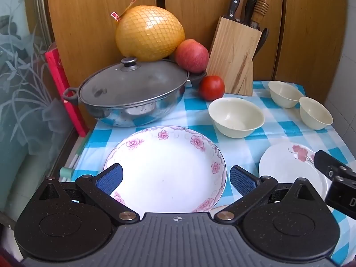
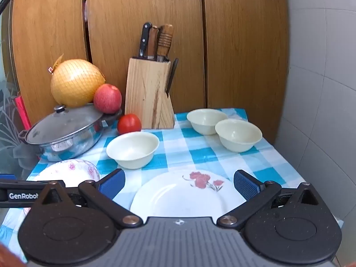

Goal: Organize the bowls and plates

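A large deep plate with pink flowers [image 1: 164,169] lies on the checked cloth, and my left gripper [image 1: 176,179] hangs open over its near half, empty. A smaller white plate with red flowers [image 2: 184,194] lies to the right, and my right gripper [image 2: 179,185] is open over it, empty. It also shows in the left wrist view [image 1: 287,166]. Three cream bowls stand apart behind the plates: one in the middle [image 2: 132,149] and two at the back right [image 2: 207,120] [image 2: 238,134]. The large plate shows at the left of the right wrist view [image 2: 73,170].
A lidded steel pot [image 1: 131,93] stands at the back left with a netted pomelo [image 1: 149,33] and an apple [image 1: 191,55] on it. A tomato [image 1: 211,87] and a wooden knife block [image 1: 233,57] stand behind the bowls. The table's right edge [image 2: 287,155] runs along a tiled wall.
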Action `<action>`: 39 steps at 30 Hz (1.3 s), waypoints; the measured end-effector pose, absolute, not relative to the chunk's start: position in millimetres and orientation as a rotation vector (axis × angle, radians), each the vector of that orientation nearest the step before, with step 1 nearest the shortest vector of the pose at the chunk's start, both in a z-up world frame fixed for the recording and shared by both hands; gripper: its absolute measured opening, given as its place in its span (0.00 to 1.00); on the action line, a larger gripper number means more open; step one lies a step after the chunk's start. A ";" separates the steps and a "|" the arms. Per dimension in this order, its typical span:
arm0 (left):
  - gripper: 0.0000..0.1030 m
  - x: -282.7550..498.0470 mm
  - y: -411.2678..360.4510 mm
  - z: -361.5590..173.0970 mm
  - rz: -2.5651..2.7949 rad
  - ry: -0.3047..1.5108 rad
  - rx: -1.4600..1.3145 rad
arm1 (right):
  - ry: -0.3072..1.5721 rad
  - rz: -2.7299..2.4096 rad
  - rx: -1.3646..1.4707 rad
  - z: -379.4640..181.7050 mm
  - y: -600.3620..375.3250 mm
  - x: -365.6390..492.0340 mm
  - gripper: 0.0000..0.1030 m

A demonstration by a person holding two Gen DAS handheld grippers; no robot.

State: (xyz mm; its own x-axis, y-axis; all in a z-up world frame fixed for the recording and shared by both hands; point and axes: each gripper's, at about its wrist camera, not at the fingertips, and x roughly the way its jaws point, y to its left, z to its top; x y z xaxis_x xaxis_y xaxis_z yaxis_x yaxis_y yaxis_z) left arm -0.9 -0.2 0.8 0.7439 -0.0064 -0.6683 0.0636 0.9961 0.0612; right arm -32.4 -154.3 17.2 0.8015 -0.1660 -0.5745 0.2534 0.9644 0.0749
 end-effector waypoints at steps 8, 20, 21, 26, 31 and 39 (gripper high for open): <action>1.00 -0.8 -0.3 -6.4 -0.045 0.756 0.096 | 0.648 -0.226 0.144 11.9 -151.7 -26.2 0.99; 1.00 3.0 2.3 -6.7 -0.066 0.783 0.081 | 0.685 -0.221 0.157 9.2 -148.3 -21.1 0.99; 1.00 2.9 2.6 -6.8 -0.065 0.784 0.079 | 0.686 -0.221 0.162 9.1 -149.1 -21.5 0.99; 1.00 3.2 1.7 -6.5 -0.062 0.788 0.077 | 0.691 -0.228 0.172 10.1 -149.3 -19.9 0.99; 1.00 4.1 1.4 -6.4 -0.061 0.794 0.080 | 0.690 -0.235 0.174 9.6 -148.1 -20.5 0.99; 1.00 3.2 2.6 -8.5 -0.060 0.796 0.079 | 0.707 -0.232 0.178 6.2 -149.5 -20.7 0.99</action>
State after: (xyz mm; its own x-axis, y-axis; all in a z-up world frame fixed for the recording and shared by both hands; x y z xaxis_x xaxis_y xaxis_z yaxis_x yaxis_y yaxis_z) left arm 3.2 2.6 -8.5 0.6978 -0.0244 -0.7159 0.0839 0.9953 0.0478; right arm -20.7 -149.5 6.2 0.7364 -0.1503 -0.6596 0.2703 0.9592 0.0832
